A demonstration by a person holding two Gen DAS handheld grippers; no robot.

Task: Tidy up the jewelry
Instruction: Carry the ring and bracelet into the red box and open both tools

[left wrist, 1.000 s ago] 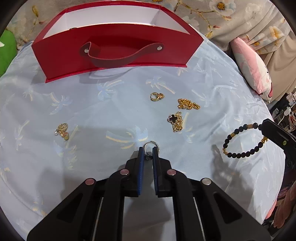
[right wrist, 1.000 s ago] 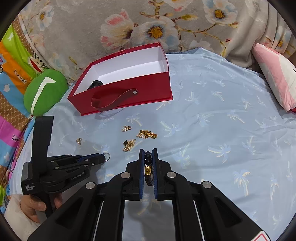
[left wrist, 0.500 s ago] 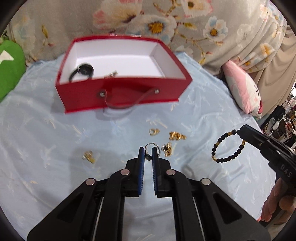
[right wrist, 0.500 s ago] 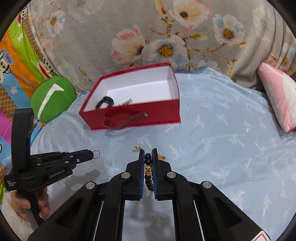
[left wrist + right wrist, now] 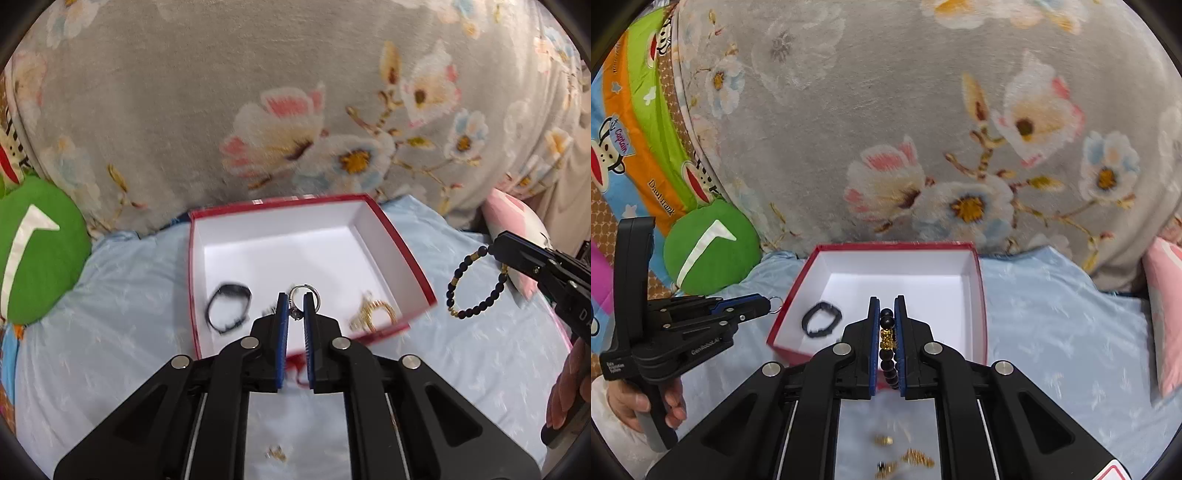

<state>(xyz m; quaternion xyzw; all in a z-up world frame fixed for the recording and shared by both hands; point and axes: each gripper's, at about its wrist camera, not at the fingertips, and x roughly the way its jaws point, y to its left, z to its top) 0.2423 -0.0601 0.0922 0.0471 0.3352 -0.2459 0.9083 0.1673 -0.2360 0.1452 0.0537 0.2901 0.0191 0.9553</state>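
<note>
My left gripper (image 5: pixel 295 301) is shut on a thin silver ring (image 5: pixel 304 291) and hangs above the open red box (image 5: pixel 402 251). The box's white floor holds a black band (image 5: pixel 229 308) and a gold piece (image 5: pixel 373 312). My right gripper (image 5: pixel 886 306) is shut on a black bead bracelet (image 5: pixel 887 339) with gold beads, in front of the same box (image 5: pixel 979 288). In the left wrist view the right gripper (image 5: pixel 493 249) stands right of the box with the bracelet (image 5: pixel 472 291) dangling. In the right wrist view the left gripper (image 5: pixel 764 304) is at the box's left edge.
Loose gold jewelry (image 5: pixel 916 458) lies on the light blue cloth (image 5: pixel 110 314) below the grippers. A green cushion (image 5: pixel 37 251) sits left of the box, a pink cushion (image 5: pixel 1163 314) at the right. A grey floral blanket (image 5: pixel 295 110) rises behind. A hand (image 5: pixel 646 402) grips the left tool.
Both grippers have risen and moved toward the red box, carrying the ring and the bracelet. The loose gold pieces have slid to the bottom of the views.
</note>
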